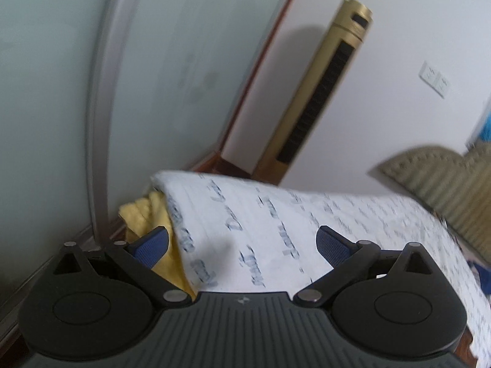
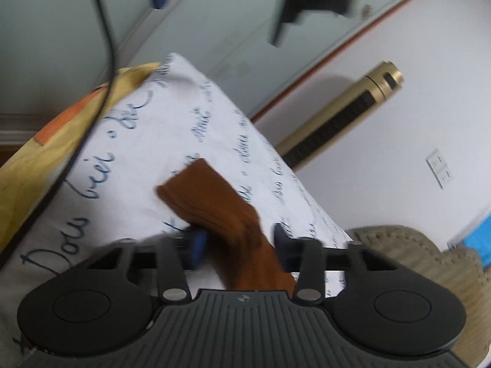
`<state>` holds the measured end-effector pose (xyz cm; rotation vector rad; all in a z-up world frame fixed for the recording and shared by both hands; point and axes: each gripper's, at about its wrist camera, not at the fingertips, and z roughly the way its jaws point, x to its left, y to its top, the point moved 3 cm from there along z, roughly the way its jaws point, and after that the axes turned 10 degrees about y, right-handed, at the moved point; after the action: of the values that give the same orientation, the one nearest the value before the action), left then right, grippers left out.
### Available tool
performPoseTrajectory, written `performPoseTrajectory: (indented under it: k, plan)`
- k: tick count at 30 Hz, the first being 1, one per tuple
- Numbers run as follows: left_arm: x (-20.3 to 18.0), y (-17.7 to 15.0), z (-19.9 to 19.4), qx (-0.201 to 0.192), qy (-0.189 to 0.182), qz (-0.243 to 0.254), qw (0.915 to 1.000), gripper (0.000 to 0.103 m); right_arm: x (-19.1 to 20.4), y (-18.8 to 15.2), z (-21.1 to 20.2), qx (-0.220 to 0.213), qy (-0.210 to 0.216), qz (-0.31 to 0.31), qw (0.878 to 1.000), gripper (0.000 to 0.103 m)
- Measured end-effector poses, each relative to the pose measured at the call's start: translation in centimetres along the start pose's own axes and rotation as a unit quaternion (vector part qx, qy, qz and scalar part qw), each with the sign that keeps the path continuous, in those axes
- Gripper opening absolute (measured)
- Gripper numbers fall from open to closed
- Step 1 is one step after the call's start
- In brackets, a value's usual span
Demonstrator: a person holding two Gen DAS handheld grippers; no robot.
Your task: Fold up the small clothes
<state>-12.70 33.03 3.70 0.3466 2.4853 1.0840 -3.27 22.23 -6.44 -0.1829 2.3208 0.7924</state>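
Two claws are at work over a white cloth printed with blue script (image 2: 129,202). The right claw (image 2: 237,247) has its blue pads drawn in around a brown ribbed garment (image 2: 221,208), probably a small sock or knit piece; the pads sit at its two sides, though blur makes it hard to say how firmly they press. The left claw (image 1: 242,245) stands spread with nothing between its fingers, over the same white cloth.

My worry is a shallow pinch: the knit is thick and bunched at the pads, so it could slip out when lifted, or the claw could catch the white cloth underneath and drag it along. A black cable (image 2: 101,61) hanging at 10 o'clock in the right view could also snag.

The brown piece runs from the claw up toward 11 o'clock, lying on the white cloth, its far end squared off and slightly curled. It looks soft, ribbed and doubled over. Yellow fabric (image 1: 144,214) peeks out at 9 o'clock in the left view.
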Motion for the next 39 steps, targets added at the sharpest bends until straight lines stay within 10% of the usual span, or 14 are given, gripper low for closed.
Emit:
performPoseTrajectory:
  k: [2, 6, 11, 17, 23, 33, 39]
  plan:
    - [-0.5, -0.5, 0.0, 0.009, -0.003, 0.01, 0.9999, 0.103, 0.1, 0.0, 0.0, 0.004, -0.002, 0.007, 1.0, 0.005]
    - [-1.1, -1.0, 0.1, 0.007, -0.001, 0.018, 0.9998, 0.103, -2.2, -0.5, -0.7, -0.021, 0.029, 0.12, 0.992, 0.005]
    - [-3.8, -2.2, -0.3, 0.008, -0.02, 0.06, 0.998, 0.103, -8.5, -2.7, -3.1, -0.064, 0.025, 0.296, 0.953, 0.005]
    - [-8.5, -4.9, -1.1, 0.033, -0.074, 0.119, 0.9896, 0.103, -16.3, -9.4, -8.4, -0.119, -0.06, 0.466, 0.875, 0.005]
    - [-13.3, -8.5, -2.2, 0.044, -0.123, 0.202, 0.9707, 0.103, -19.7, -19.1, -14.1, -0.153, -0.144, 0.614, 0.761, 0.006]
    - [-19.2, -15.0, -3.2, 0.05, -0.168, 0.36, 0.9163, 0.103, -17.0, -30.9, -20.5, -0.139, -0.257, 0.704, 0.647, 0.006]
    - [-21.0, -17.0, -3.1, 0.044, -0.164, 0.411, 0.8958, 0.103, -15.8, -36.6, -21.4, -0.111, -0.247, 0.778, 0.567, 0.019]
